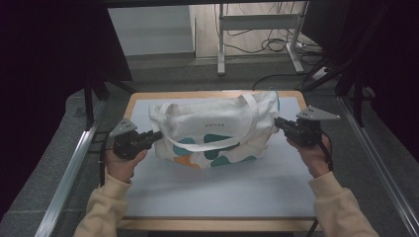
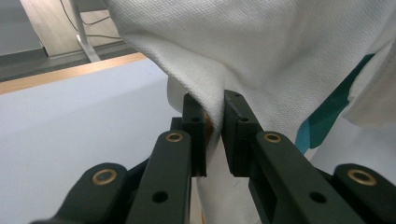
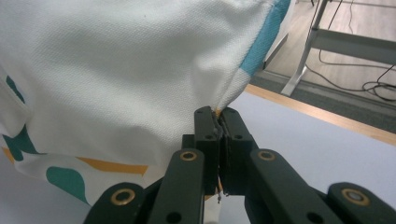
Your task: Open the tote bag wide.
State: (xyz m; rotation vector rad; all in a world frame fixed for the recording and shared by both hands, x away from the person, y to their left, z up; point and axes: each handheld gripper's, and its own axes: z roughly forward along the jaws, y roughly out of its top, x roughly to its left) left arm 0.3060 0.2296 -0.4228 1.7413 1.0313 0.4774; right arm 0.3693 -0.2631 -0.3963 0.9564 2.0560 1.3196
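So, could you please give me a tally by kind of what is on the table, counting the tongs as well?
Tote bag: 1
Tongs: 2, the left tongs and the right tongs, each shut on the bag's fabric at one side
White mat covering the table: 1
Total: 4

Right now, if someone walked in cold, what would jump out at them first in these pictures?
A white tote bag with teal and orange blotches, at the middle of the pale blue-grey table. It is pinched at both ends: the left claw is shut on its left edge, the right claw on its right edge, each held by a hand in a cream sleeve.
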